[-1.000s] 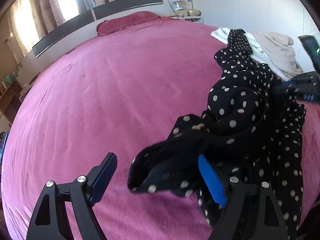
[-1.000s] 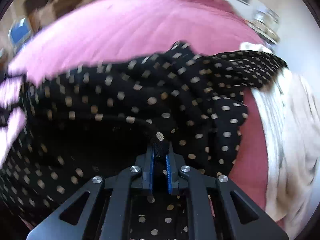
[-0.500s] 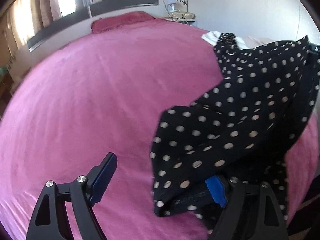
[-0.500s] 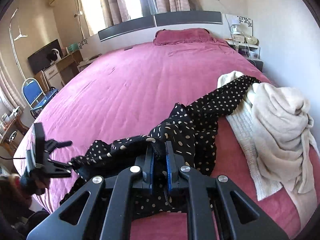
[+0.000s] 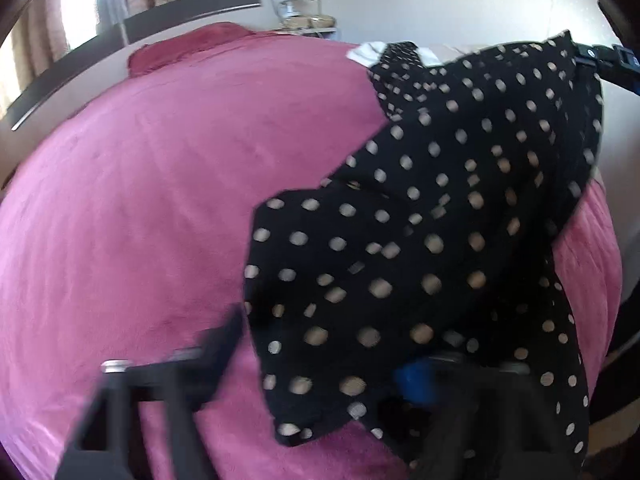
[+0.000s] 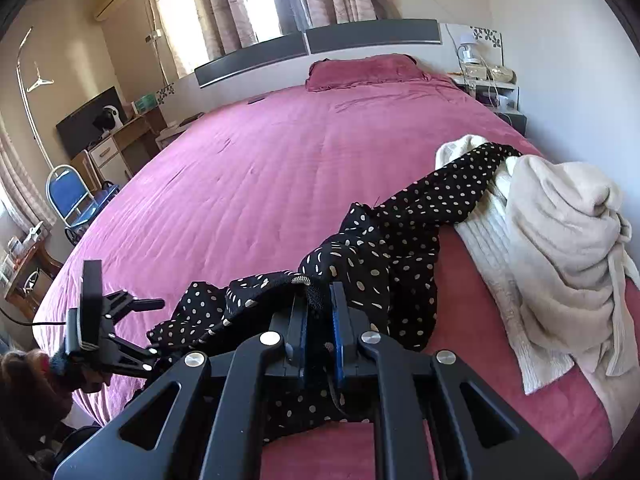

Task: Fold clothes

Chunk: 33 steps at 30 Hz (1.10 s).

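Since half a second ago, our left gripper [image 5: 320,360] has swung with a blur and the black polka-dot garment [image 5: 432,216] has draped further over it.

At far left in the right wrist view, that left gripper [image 6: 156,326] reaches out over the near edge of the bed [image 6: 248,184]. Its fingers stand wide apart in its own view: the left finger [image 5: 218,344] hangs bare above the bedspread, while the blue-padded right finger [image 5: 416,376] lies buried under the cloth. We cannot tell if that pad actually presses on the fabric.

Moving right, the garment is thin, soft and black with cream dots. It rises from the bed in a loose, wrinkled sheet between our two tools, and its far end trails onto a heap of cream knitwear [image 6: 560,248].

Our right gripper [image 6: 318,320] has its blue-lined fingers together, pinching a bunched fold of the garment by its edge.

The bedspread is plush pink with faint quilted ridges. The cream heap at far right is ribbed and fleecy, piled in thick folds.
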### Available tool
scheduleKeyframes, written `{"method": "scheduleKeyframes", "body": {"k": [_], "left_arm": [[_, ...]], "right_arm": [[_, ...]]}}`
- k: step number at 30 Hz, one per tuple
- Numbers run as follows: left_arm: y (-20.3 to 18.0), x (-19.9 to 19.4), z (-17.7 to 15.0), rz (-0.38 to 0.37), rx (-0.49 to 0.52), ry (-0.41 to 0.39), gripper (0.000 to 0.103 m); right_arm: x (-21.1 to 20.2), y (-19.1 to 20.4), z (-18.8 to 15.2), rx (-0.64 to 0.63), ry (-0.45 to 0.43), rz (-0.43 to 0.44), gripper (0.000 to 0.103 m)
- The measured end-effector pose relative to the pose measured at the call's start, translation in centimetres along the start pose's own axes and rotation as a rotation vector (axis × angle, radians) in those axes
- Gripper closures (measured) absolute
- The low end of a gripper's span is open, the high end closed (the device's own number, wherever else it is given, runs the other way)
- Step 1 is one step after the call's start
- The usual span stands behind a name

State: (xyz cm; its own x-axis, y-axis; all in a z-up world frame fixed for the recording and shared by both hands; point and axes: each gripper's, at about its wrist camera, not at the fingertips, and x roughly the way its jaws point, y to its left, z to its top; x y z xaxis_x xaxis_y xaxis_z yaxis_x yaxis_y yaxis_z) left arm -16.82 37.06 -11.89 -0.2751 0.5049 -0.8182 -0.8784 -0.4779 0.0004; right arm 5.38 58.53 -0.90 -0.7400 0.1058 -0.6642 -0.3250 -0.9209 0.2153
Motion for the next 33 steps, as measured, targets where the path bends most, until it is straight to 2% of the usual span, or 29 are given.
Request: {"method": "scheduleKeyframes", "body": {"k": [1,2,7,10,12,16,17,19,21,25,27,29,33], "left_arm": [[0.1,0.2,-0.1,0.004,-0.009,0.004,0.097],[0.3,0.1,-0.2,0.011,-0.024,-0.006,0.098],[1.0,-1.9,-0.5,-0.054,-0.092,-0.051,0.098],[1.3,-5.1,-0.5,-0.026,-0.088,-0.100,0.098],[1.8,-8.9,-0.3,0.002,-0.105,-0.160,0.098],[3.1,-18.1,0.9,0.080,-0.111,-0.281,0.098],[3.5,-20.6,1.3,0.065,-0.084,-0.310,0.098],[3.7,-25.9,2.1,0.114,-0.062,-0.371,0.098],[3.8,-31.4,2.7,0.128,-0.055,-0.430,0.098],[4.3,-38.4,4.1,0.189,-0.043,-0.497,0.098],[5.2,-40.0,6.1,0.243,-0.045,-0.510,0.098],[7.3,-39.6,8.5,0.290,-0.046,-0.497,0.097],[11.9,-36.9,15.1,0.425,-0.035,-0.476,0.098]], "right_arm": [[0.1,-0.1,0.0,0.000,0.001,-0.003,0.093],[0.2,-0.2,0.0,0.000,0.003,-0.006,0.093],[-0.3,-0.5,-0.1,0.020,-0.017,-0.003,0.093],[-1.7,-0.2,0.2,0.040,-0.066,0.007,0.093],[-3.1,0.3,0.6,0.045,-0.102,0.013,0.093],[-8.7,3.8,2.5,-0.017,-0.198,0.040,0.093],[-10.4,5.0,3.3,-0.040,-0.223,0.048,0.093],[-14.3,7.6,5.0,-0.099,-0.275,0.060,0.093],[-18.8,10.4,6.8,-0.146,-0.338,0.086,0.093],[-24.8,13.9,10.7,-0.182,-0.412,0.131,0.093],[-23.9,13.9,13.4,-0.153,-0.397,0.145,0.093],[-22.5,13.8,16.1,-0.118,-0.375,0.158,0.093],[-13.9,11.7,22.1,0.034,-0.302,0.205,0.093]]}}
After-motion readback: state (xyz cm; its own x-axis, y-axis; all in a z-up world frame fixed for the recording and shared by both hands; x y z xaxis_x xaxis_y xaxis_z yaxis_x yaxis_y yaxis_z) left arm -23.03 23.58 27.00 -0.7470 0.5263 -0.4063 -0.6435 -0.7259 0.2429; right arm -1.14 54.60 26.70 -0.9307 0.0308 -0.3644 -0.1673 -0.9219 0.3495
